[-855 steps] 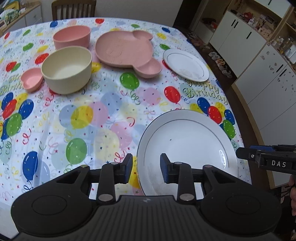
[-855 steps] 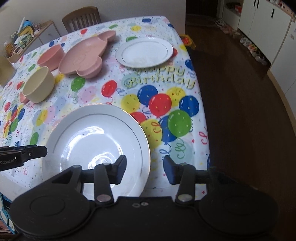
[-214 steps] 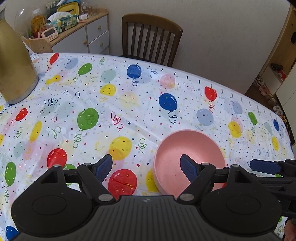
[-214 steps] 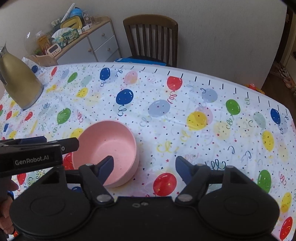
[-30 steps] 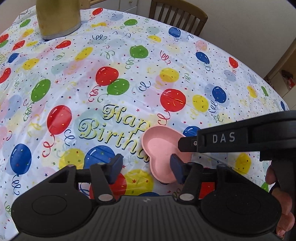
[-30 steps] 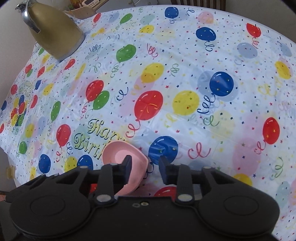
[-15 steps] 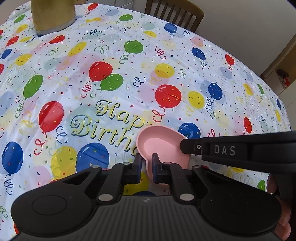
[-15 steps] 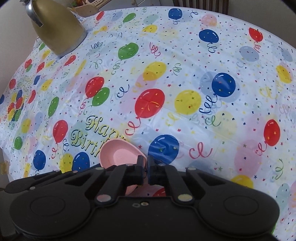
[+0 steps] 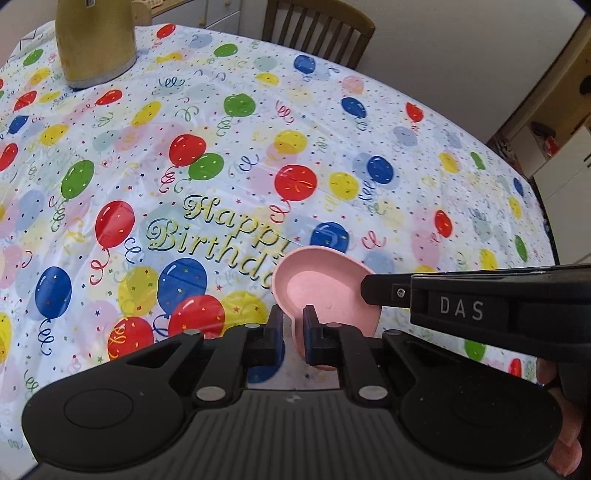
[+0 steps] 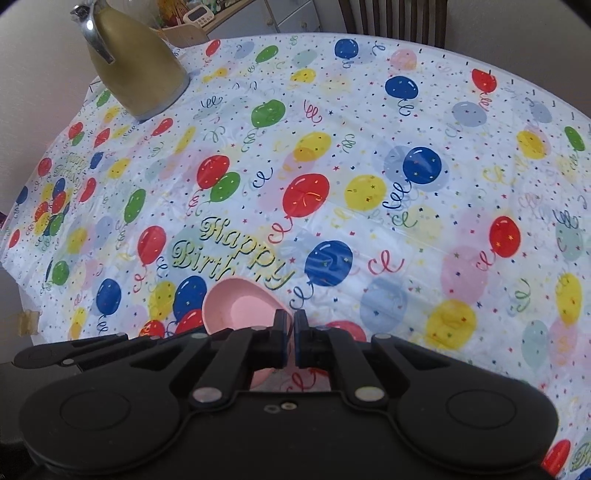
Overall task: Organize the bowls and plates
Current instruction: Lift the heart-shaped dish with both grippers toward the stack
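Note:
A small pink heart-shaped dish (image 9: 325, 291) hangs just above the balloon-print tablecloth (image 9: 221, 147), held from both sides. My left gripper (image 9: 293, 319) is shut on the dish's near left rim, which shows pink between the pads. My right gripper (image 10: 290, 326) is shut on the right rim of the same dish (image 10: 236, 306). In the left wrist view the right gripper (image 9: 461, 306) reaches in as a black bar marked DAS, its tip on the dish's right edge. The left gripper's finger (image 10: 70, 354) shows at the lower left of the right wrist view.
A gold metal jug (image 9: 96, 40) stands at the table's far left corner (image 10: 136, 62). A wooden chair (image 9: 321, 29) is behind the far edge. White cabinets (image 9: 565, 177) stand off to the right. A person's hand (image 9: 565, 443) grips the right tool.
Both grippers went from open around the pink dish to shut on its rim. Both hands have since risen, and the dish has come up off the cloth with them.

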The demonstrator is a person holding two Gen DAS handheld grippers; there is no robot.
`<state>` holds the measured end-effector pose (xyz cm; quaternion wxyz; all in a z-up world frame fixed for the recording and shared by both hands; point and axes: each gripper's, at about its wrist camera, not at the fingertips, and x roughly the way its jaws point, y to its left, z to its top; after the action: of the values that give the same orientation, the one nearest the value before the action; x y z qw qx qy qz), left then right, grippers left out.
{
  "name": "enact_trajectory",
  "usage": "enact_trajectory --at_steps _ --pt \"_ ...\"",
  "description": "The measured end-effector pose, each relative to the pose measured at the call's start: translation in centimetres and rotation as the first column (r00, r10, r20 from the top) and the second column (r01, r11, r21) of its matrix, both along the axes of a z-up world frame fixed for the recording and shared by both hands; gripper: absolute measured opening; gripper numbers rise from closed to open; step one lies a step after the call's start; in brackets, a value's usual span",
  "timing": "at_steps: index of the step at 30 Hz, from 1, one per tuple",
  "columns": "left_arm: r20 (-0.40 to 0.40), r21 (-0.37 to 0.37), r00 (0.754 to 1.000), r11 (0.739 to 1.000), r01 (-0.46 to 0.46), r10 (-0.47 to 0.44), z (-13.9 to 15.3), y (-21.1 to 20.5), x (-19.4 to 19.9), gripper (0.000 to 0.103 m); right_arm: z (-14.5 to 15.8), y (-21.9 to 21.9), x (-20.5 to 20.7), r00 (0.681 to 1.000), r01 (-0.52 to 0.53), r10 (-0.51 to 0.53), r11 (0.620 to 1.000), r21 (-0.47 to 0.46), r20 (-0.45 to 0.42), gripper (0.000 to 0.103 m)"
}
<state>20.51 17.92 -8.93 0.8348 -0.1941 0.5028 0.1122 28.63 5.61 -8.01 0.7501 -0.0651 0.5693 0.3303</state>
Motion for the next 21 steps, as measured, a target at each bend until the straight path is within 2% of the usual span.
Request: enact_trajectory --at_steps 9,21 --pt "0.037 0.004 0.998 0.999 0.052 -0.052 2.7 -2.2 -3.2 0.011 2.9 -2.9 -3.5 0.999 0.035 -0.035 0.999 0.019 0.036 0.002" --pt "0.046 0.004 0.988 0.989 0.149 -0.149 5.6 -5.6 -7.1 0.011 6.4 -6.6 -8.8 0.995 0.064 -0.066 0.997 0.033 0.073 0.003"
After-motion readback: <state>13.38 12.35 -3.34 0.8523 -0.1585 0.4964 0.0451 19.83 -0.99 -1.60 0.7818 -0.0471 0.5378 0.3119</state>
